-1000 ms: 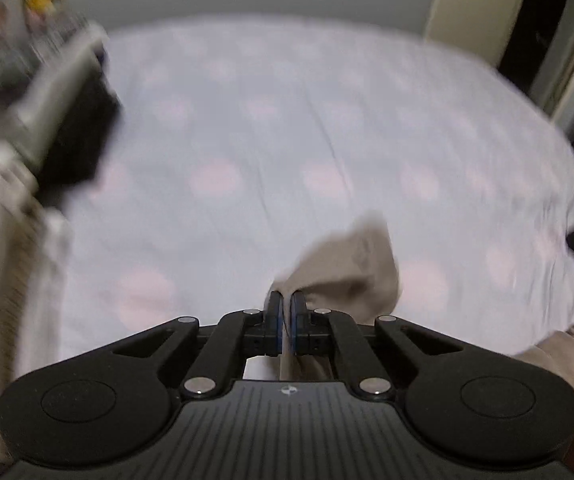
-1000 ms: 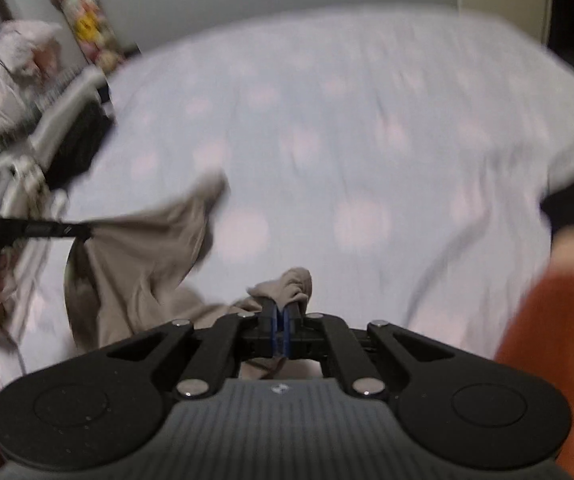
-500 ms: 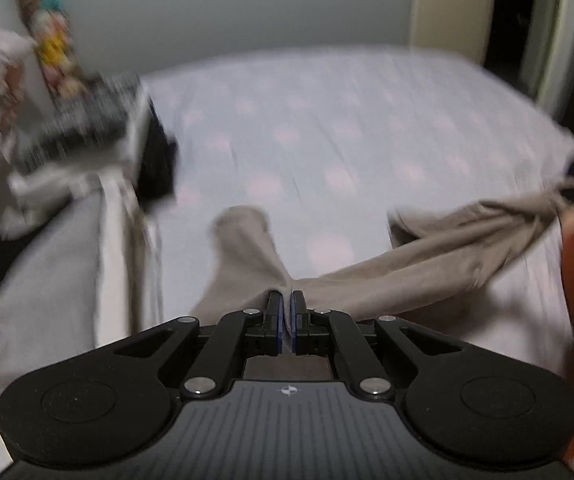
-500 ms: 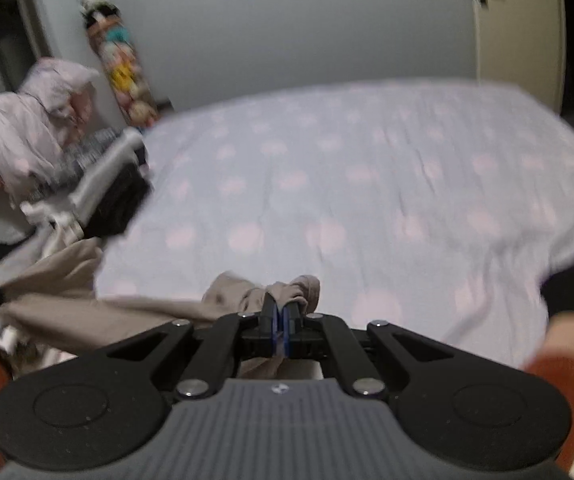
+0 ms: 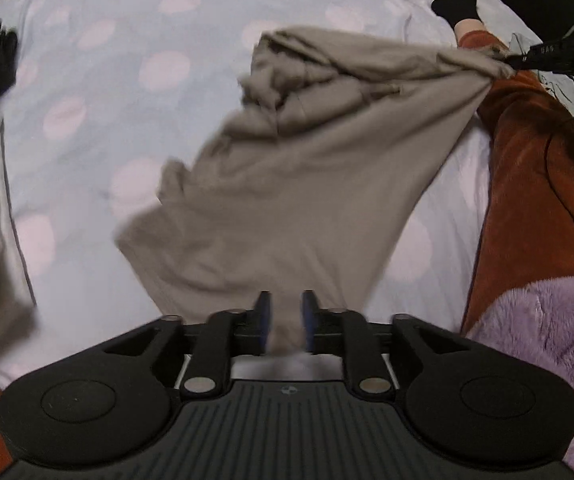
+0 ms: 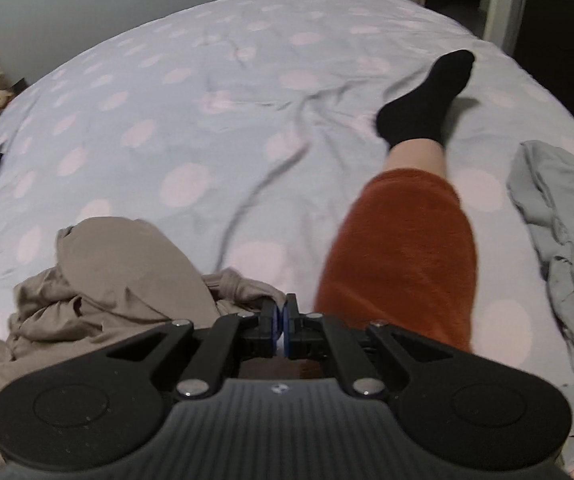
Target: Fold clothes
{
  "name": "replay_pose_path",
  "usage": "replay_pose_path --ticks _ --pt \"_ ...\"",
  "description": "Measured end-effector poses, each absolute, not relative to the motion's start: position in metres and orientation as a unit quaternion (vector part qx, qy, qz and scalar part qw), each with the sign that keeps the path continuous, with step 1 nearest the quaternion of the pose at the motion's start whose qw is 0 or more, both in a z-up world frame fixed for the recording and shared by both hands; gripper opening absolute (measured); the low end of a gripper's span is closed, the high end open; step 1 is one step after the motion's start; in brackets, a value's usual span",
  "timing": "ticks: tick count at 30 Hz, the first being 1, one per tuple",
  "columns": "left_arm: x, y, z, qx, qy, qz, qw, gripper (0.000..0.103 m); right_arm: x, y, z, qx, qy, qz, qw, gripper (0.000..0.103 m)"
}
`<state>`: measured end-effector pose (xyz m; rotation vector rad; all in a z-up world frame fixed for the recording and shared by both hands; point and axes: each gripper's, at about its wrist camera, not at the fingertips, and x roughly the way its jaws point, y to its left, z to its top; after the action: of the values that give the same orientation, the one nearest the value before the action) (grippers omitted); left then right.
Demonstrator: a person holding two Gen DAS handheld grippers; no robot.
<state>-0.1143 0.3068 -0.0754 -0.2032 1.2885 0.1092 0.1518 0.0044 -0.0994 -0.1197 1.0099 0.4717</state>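
Folding barely begun: the left hand-held gripper is opening around the crumpled beige garment, the right hand-held gripper clamps its corner.

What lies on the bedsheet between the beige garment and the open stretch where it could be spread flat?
Nothing visible: the bedsheet beyond the beige garment is bare. The person's leg and a grey garment lie off to the right.
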Motion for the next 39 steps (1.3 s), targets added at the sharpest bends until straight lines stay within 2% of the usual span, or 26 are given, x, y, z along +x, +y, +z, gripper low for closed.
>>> replay_pose_path --ticks 2,4,5,10,14,15,17,18,19,22,27,34,37,39 --pt "-0.098 0.314 -0.068 -0.08 0.587 0.048 0.804 0.035 0.154 0.009 -0.1 -0.059 0.477 0.232 0.846 0.003" --pt "-0.078 0.316 -0.066 -0.057 0.567 0.052 0.82 0.05 0.156 0.013 -0.101 -0.062 0.475 0.241 0.844 0.003" --pt "-0.064 0.318 -0.068 -0.051 0.558 0.053 0.826 0.053 0.158 0.016 -0.102 -0.061 0.475 0.246 0.843 0.003" --pt "0.001 0.331 -0.093 -0.038 0.526 0.037 0.849 0.06 0.159 0.026 -0.099 -0.064 0.472 0.261 0.84 0.003" --pt "0.042 0.337 -0.135 -0.051 0.537 0.025 0.842 0.062 0.16 0.03 -0.097 -0.067 0.474 0.263 0.837 0.003" --pt "0.049 0.339 -0.146 -0.056 0.541 0.028 0.839 0.06 0.161 0.03 -0.097 -0.068 0.475 0.263 0.837 0.003" --pt "0.057 0.346 -0.158 -0.078 0.546 0.035 0.834 0.031 0.163 0.03 -0.096 -0.069 0.476 0.263 0.836 0.003" --pt "0.061 0.349 -0.163 -0.093 0.546 0.038 0.832 0.013 0.163 0.031 -0.095 -0.07 0.476 0.262 0.836 0.003" --pt "0.064 0.353 -0.166 -0.107 0.544 0.04 0.831 0.01 0.164 0.031 -0.095 -0.071 0.476 0.262 0.836 0.003" --pt "0.058 0.365 -0.147 -0.105 0.514 0.069 0.849 0.008 0.167 0.036 -0.089 -0.074 0.469 0.266 0.839 0.003" --pt "0.03 0.411 -0.078 -0.104 0.432 0.166 0.88 0.007 0.176 0.062 -0.064 -0.073 0.427 0.297 0.851 0.003" --pt "-0.06 0.44 0.027 -0.078 0.322 0.266 0.905 0.007 0.171 0.117 -0.003 -0.088 0.309 0.352 0.879 0.003" --pt "-0.096 0.428 0.042 -0.057 0.313 0.275 0.907 0.007 0.173 0.129 0.003 -0.091 0.303 0.361 0.877 0.003" --pt "-0.111 0.416 0.031 -0.046 0.337 0.271 0.901 0.007 0.175 0.134 -0.005 -0.098 0.319 0.358 0.872 0.003"
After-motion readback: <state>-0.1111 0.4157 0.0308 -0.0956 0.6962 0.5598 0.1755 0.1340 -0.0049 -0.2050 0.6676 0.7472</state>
